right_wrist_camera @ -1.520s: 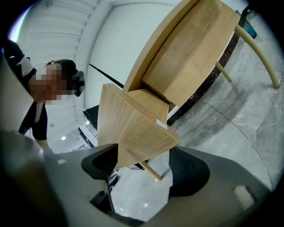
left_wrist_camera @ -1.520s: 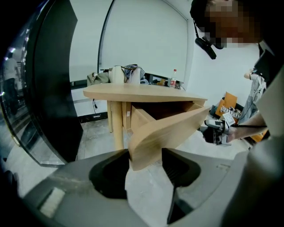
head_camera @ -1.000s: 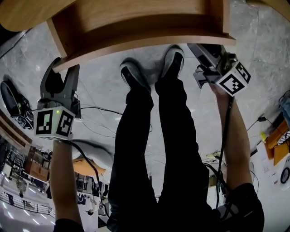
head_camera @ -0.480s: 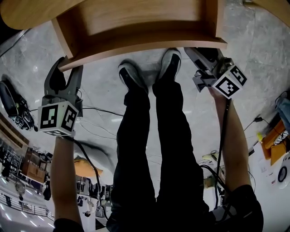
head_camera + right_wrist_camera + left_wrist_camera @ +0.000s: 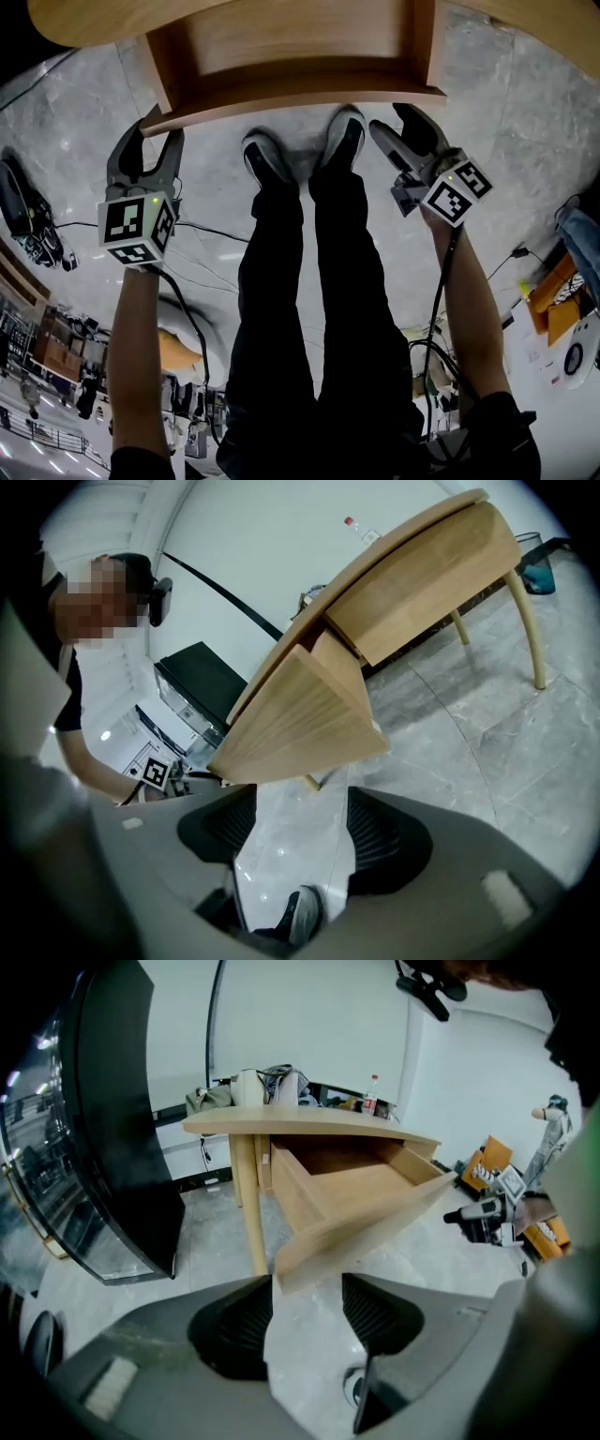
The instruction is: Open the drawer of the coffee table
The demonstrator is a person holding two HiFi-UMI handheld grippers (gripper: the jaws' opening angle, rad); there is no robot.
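Note:
The wooden coffee table's drawer stands pulled out, its front panel above the person's shoes. My left gripper is open just below the panel's left corner. In the left gripper view that corner reaches the mouth of the left gripper, and neither pad presses on it. My right gripper sits just under the panel's right end, its jaws closing. In the right gripper view the panel hangs above the right gripper; only floor and a shoe show between the pads.
The person's legs and shoes stand between the grippers. Cables trail over the grey stone floor. A black cabinet stands left of the table's leg. Orange boxes lie at the far right.
Both grippers have drawn back from the drawer front's corners and now sit just below its edge. The right gripper has swung left, out from under the panel.

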